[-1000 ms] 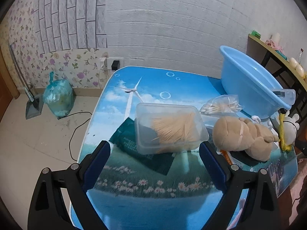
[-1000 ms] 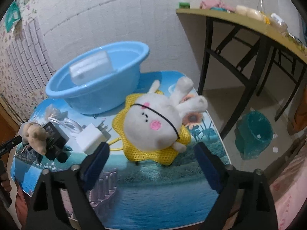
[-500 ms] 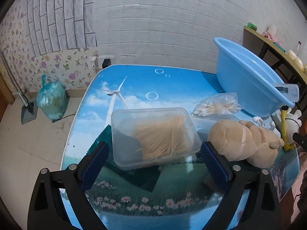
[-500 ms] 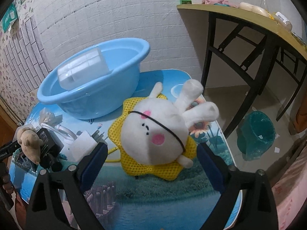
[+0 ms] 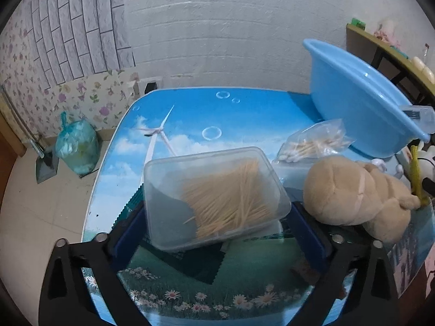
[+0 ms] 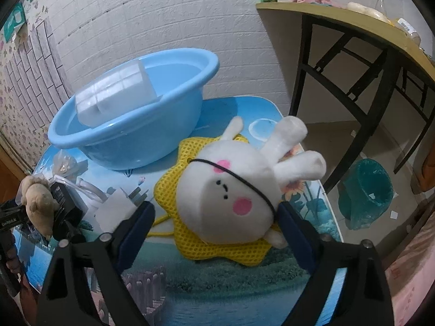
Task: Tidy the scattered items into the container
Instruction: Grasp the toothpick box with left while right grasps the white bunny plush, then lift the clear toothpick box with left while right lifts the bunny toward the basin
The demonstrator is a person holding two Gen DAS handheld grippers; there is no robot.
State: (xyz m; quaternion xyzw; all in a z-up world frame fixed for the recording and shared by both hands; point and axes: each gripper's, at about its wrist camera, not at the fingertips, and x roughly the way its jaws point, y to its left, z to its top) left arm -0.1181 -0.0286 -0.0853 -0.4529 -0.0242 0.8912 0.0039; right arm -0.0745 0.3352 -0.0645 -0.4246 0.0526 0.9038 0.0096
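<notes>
A clear plastic box of toothpicks [image 5: 217, 193] lies on the table between the open fingers of my left gripper [image 5: 217, 214], its near part between the blue pads. A tan plush [image 5: 356, 198] lies right of it, with a bag of cotton swabs [image 5: 312, 144] behind. The blue basin [image 5: 361, 116] stands at the back right; it also shows in the right wrist view [image 6: 136, 125], with a clear box [image 6: 114, 92] in it. My right gripper [image 6: 214, 225] is open around a white bunny plush [image 6: 231, 190] on a yellow mesh star [image 6: 217, 244].
A white charger plug [image 6: 117, 206], white cable and black adapter [image 6: 65, 201] lie left of the bunny, beside the tan plush [image 6: 38, 203]. A dark cloth [image 5: 190, 263] lies under the toothpick box. A dark-legged side table [image 6: 353, 40] and teal bin [image 6: 367, 190] stand right.
Both grippers have moved forward. The toothpick box now sits between the left fingers, and the bunny between the right fingers. Both stay open.
</notes>
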